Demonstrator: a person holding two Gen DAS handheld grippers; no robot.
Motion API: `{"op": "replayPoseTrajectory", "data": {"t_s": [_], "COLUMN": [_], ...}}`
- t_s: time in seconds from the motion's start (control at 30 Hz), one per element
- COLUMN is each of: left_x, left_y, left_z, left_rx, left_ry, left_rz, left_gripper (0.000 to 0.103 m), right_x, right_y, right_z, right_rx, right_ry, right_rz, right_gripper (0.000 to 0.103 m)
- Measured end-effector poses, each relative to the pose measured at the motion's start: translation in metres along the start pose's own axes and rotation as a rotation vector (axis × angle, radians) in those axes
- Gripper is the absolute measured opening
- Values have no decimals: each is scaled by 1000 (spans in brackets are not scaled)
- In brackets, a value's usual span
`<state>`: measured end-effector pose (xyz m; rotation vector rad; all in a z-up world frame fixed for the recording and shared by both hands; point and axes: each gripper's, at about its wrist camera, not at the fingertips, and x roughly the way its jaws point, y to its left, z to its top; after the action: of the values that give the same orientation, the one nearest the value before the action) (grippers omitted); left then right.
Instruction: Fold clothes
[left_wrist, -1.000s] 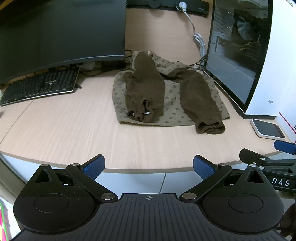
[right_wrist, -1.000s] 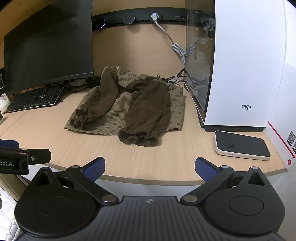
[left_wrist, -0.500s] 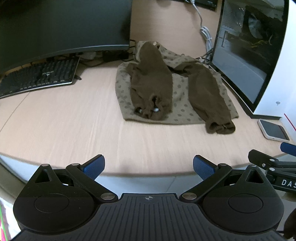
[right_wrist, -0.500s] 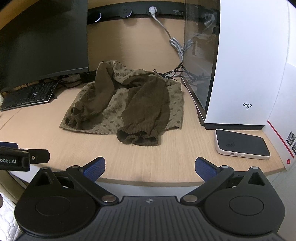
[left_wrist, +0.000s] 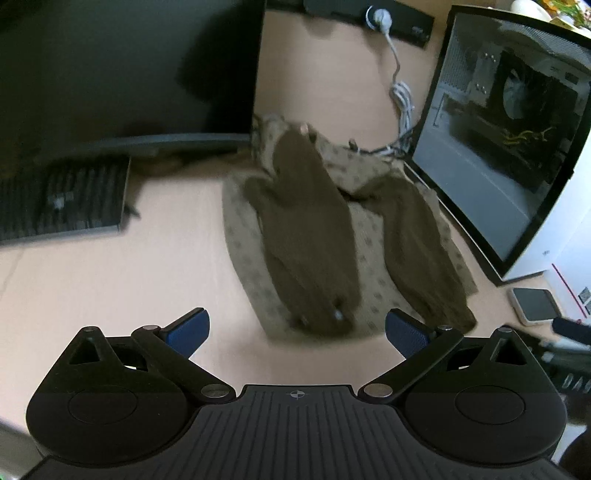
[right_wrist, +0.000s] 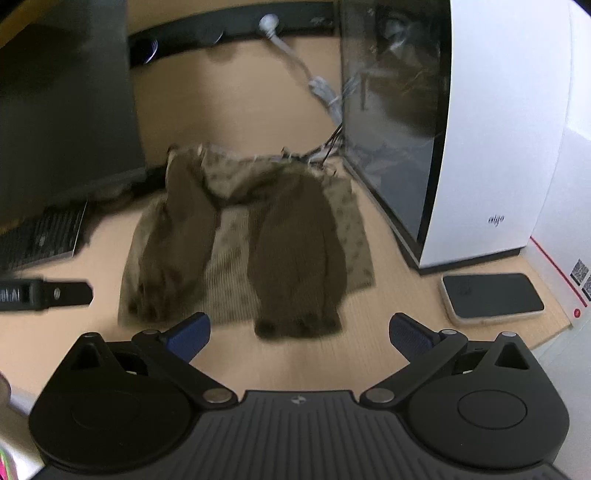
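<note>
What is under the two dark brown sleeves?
Both dark brown sleeves lie folded over the garment's spotted beige body, which rests on the wooden desk. The fabric directly beneath the sleeves is covered, so nothing more can be told there.

a computer desk: monitor (left_wrist: 129, 70), keyboard (left_wrist: 62, 199), pc tower (right_wrist: 480, 129).

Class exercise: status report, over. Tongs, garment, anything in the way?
Left tongs open, empty. Right tongs open, empty. Sweater flat on desk, sleeves folded in, untouched. Phone and PC case close on its right.
</note>
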<state>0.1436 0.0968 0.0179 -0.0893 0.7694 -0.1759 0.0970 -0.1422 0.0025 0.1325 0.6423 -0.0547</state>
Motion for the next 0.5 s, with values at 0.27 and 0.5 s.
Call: {"op": "replayPoseTrajectory", "data": {"t_s": [0.27, 0.5], "left_x": [9, 30], "left_y": [20, 20], "left_z": [37, 47], "left_rx": [73, 61], "left_ry": [-18, -2], "left_rz": [-74, -63], "left_gripper": [103, 103], "right_x": [8, 39], "right_y": [22, 14], "right_z": [11, 14], "right_rx": [66, 86], "right_ry": [18, 90], "right_rz": [-78, -51], "right_gripper": [103, 103]}}
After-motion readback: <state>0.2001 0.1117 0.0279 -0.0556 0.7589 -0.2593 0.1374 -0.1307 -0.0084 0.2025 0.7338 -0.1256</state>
